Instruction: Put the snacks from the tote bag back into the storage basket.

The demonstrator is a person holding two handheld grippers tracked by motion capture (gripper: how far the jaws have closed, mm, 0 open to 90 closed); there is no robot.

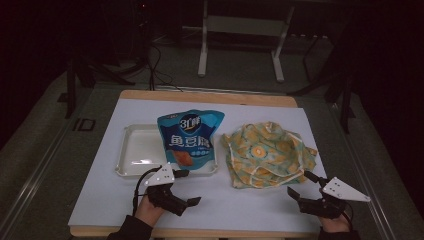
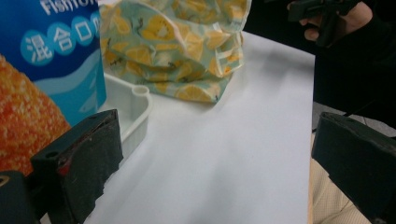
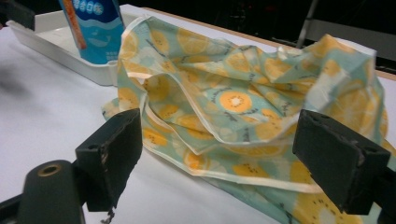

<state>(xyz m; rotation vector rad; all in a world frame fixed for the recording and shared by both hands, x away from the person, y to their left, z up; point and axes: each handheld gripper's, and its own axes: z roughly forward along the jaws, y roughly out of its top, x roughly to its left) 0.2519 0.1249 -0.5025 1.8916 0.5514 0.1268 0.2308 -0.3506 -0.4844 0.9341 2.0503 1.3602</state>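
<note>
L gripper [image 1: 186,187] low by snack bag [image 1: 190,141], R gripper [image 1: 300,184] by cloth [image 1: 267,154]; both fingers spread.

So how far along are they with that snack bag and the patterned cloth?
Barely begun. The blue snack bag already lies on the white tray. Both tools are open and hold nothing: the left tool sits near the tray, the right tool faces the crumpled lemon-print cloth. All handling remains.

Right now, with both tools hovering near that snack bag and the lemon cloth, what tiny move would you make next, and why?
Probably ease the right gripper forward onto the near edge of the lemon-print cloth bag. Its fingers stand open and empty, pointed at that crumpled edge, a short way off. The left gripper is open too, beside the blue snack pouch lying across the white tray.
</note>
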